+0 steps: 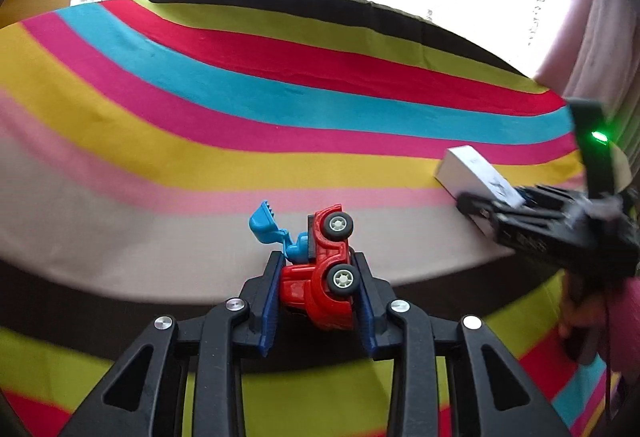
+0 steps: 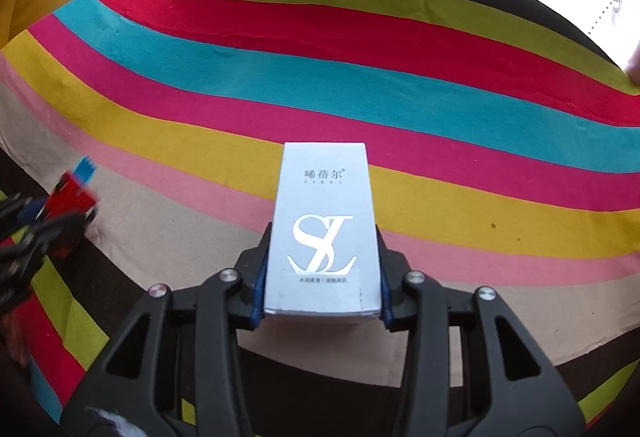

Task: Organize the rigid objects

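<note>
As grippers (image 1: 318, 277) clamp toy truck (image 1: 320, 269) — box (image 2: 324, 233) — striped cloth (image 2: 360, 97) bare

A striped cloth table cover (image 2: 440, 109) runs in bands of lime green, red, turquoise, magenta, mustard yellow, pale pink and beige, with a dark brown edge. The red plastic toy truck (image 1: 320, 277) carries a light blue scoop and grey wheels. The silver-grey cardboard box (image 2: 325, 229) bears a white "SL" logo. Both black grippers have blue pads (image 1: 269, 301).
</note>
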Demonstrator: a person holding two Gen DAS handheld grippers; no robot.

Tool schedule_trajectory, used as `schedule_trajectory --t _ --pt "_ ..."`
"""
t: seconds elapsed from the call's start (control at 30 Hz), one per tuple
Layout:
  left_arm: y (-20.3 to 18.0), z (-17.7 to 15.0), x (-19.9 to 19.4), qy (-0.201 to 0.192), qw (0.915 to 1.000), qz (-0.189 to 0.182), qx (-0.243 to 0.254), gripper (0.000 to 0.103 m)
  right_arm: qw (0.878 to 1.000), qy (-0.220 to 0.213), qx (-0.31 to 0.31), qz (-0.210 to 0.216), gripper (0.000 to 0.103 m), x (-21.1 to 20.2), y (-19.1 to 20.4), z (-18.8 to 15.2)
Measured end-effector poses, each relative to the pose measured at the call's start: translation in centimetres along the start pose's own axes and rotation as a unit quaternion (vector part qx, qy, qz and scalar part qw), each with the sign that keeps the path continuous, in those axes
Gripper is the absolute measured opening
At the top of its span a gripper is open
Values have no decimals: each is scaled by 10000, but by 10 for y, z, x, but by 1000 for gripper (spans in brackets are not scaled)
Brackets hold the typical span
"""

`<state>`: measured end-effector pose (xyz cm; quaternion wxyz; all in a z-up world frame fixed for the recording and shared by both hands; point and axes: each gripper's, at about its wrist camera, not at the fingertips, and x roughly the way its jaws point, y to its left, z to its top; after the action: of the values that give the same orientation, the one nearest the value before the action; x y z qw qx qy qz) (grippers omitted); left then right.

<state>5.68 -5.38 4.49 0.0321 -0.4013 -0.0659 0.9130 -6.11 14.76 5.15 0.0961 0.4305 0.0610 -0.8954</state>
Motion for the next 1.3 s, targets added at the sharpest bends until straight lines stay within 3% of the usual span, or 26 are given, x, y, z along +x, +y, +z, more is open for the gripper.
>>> schedule_trajectory --t 0.23,0.63,0.9,1.13,1.3 --pt "1 -27 -40 -29 9998 108 153 34 9997 16 235 3 45 -22 11 -20" --pt "-14 -62 -68 -64 9993 -150 324 34 9979 -16 630 160 45 -100 43 -91" --pt "-51 -75 -99 -172 9961 -476 722 34 9983 -101 562 152 45 -152 45 -130" --pt "-109 -74 -122 -221 9862 -959 1334 34 9964 -318 783 -57 45 -212 19 -161" --pt "-168 -76 -141 -168 9717 -1435 1870 34 9935 -404 1018 -306 45 -255 -9 -192"
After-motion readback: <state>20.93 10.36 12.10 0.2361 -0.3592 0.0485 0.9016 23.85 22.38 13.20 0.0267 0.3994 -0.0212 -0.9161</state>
